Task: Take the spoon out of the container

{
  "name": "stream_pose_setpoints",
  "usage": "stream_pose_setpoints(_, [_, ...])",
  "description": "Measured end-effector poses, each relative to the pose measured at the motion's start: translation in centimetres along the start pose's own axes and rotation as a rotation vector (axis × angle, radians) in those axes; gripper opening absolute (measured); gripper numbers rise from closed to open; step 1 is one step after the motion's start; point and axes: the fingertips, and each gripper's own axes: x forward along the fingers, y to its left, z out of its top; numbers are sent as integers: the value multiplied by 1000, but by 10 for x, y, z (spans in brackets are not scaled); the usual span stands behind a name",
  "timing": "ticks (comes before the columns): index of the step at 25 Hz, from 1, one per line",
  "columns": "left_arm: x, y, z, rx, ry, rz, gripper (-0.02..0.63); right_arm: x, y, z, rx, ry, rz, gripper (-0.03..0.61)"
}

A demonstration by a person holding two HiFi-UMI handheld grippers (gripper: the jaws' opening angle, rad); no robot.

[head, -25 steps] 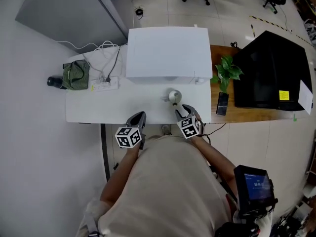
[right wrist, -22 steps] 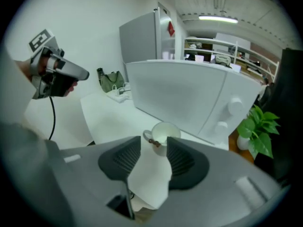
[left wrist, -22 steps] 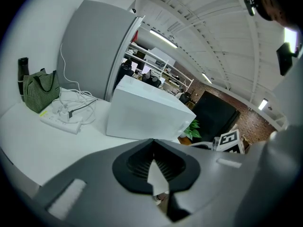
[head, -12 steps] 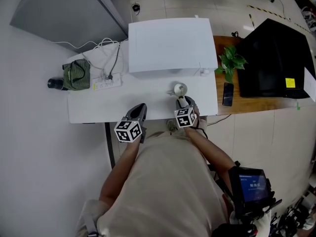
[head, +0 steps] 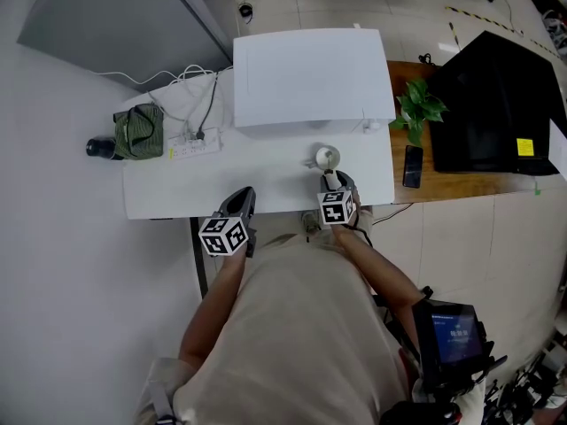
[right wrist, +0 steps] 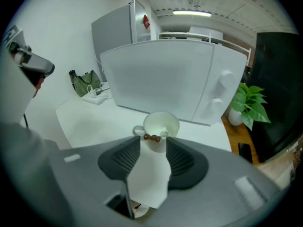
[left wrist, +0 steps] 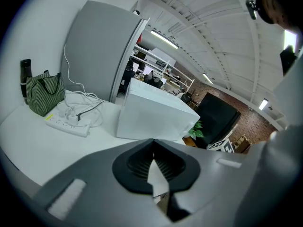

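Cup [right wrist: 161, 125] of white ware stands on the white table [head: 177, 189] just before the white box [head: 310, 73]; only the right gripper view looks into it, where the spoon [right wrist: 164, 133] shows as a pale bit at the near rim beside a small brown knobbed piece [right wrist: 151, 137]; the head view alone shows a blue-lit screen [head: 452, 336] at the person's side, its writing too small to read; so is the yellow label [head: 526, 146] on the black case [head: 487, 87]; the right gripper [head: 330, 181] tilts steeply down at the cup, jaws apart and just opened wider, only bare table between them; the left gripper [head: 240, 197], at the table's near edge, points less steeply, tips together, empty.
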Motion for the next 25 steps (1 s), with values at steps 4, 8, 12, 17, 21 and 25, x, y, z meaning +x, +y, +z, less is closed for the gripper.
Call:
stream_pose_setpoints(4, [-5,7,-2,-14,4,11,0,0,2,4,54,-3,10,170])
stream_pose_setpoints(8, [-7,6,-6,-11,9,13,0,4,2,5,86,-8,3,170])
stream_pose_setpoints(12, [-8,3,-6,0,13,13,0,6,-3,4,127,-19,-16,143])
stream_pose_setpoints(17, [-13,1,-7,5,15,18,0,1,-8,4,146,-30,-20,129])
stream_pose_setpoints(21, [-15,3,-7,3,9,26,0,-1,-11,6,169,-49,-3,127])
stream_pose_setpoints(25, [-14,2,-4,4,2,25,0,-6,-20,7,197,-76,13,127])
